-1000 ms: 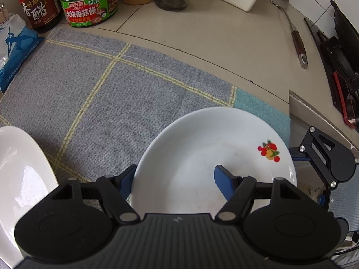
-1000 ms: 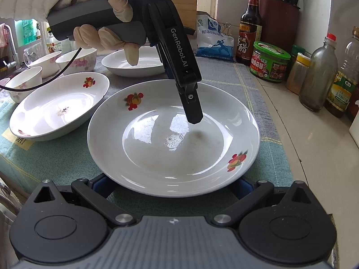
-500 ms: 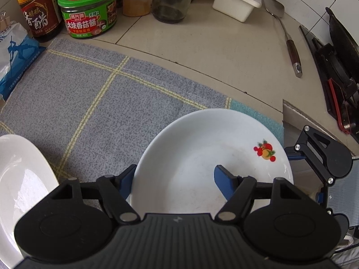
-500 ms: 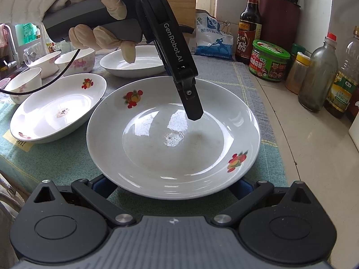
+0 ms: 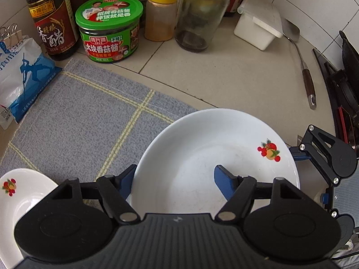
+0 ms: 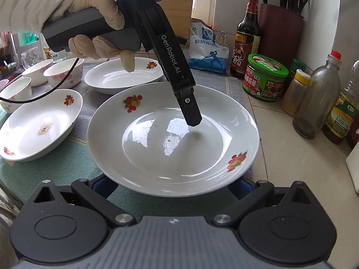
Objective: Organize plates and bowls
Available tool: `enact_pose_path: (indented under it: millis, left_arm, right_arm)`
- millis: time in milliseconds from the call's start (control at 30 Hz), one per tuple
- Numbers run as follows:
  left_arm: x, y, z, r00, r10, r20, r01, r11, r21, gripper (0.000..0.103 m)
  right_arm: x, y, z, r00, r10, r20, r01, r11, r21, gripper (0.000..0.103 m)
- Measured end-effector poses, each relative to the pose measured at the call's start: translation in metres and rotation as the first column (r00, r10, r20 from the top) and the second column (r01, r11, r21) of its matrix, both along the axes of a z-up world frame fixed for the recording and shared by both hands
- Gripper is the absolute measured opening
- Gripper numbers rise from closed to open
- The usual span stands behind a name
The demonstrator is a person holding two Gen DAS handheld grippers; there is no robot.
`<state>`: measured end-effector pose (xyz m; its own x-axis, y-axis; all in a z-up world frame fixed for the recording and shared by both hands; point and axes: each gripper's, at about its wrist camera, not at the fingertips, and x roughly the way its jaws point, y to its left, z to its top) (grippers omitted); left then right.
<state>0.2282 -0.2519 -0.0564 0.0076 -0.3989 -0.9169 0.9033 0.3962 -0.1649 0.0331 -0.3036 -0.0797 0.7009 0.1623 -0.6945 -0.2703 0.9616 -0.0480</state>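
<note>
A white plate with fruit prints [image 6: 172, 143] sits over the cloth in front of my right gripper; it also shows in the left wrist view [image 5: 202, 157]. My left gripper [image 5: 175, 180] straddles its rim, one finger [image 5: 224, 182] inside the plate and one [image 5: 126, 180] outside, jaws apart. From the right wrist view the inner finger [image 6: 190, 109] hangs just above the plate's well. My right gripper [image 6: 172, 185] is open, its blue fingertips under the plate's near rim. Two more fruit-print plates [image 6: 38, 125] [image 6: 123, 76] and several small bowls [image 6: 62, 76] lie to the left.
A grey checked cloth [image 5: 85, 123] covers the counter. Behind stand a vinegar bottle [image 5: 52, 18], a green-lidded jar [image 5: 110, 29], a spice jar [image 5: 160, 14], a glass bottle [image 5: 199, 15], a salt bag [image 5: 20, 74], a white box [image 5: 258, 29] and a spatula [image 5: 300, 60]. A knife block [image 6: 280, 33] stands by the wall.
The plate has shifted toward the condiment jars at the back right, with both grippers moving along. The left gripper's jaws stay equally apart.
</note>
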Motion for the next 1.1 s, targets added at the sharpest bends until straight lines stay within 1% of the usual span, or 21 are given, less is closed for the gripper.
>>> enact_pose_path:
  millis: [233,500,733,1100]
  left_arm:
    - [0.020,-0.014,-0.005,1.000,0.024,0.015,-0.024,1.000,0.001,0.073]
    - [0.041,-0.023,-0.015,0.999,0.054,0.011,-0.054,0.999,0.008,0.073]
    - [0.052,-0.027,-0.022,0.998,0.064,0.002,-0.064,0.998,0.010,0.073]
    - [0.054,-0.028,-0.026,0.998,0.061,0.002,-0.061,0.998,-0.006,0.073]
  right_arm:
    - [0.024,-0.018,-0.002,1.000,0.022,0.000,-0.022,1.000,0.008,0.103]
    - [0.048,-0.030,-0.009,0.999,0.040,-0.010,-0.040,0.999,0.011,0.103]
    - [0.057,-0.032,-0.014,0.999,0.044,-0.020,-0.044,0.999,0.007,0.103]
    - [0.062,-0.034,-0.017,0.999,0.031,-0.035,-0.032,0.999,-0.004,0.103]
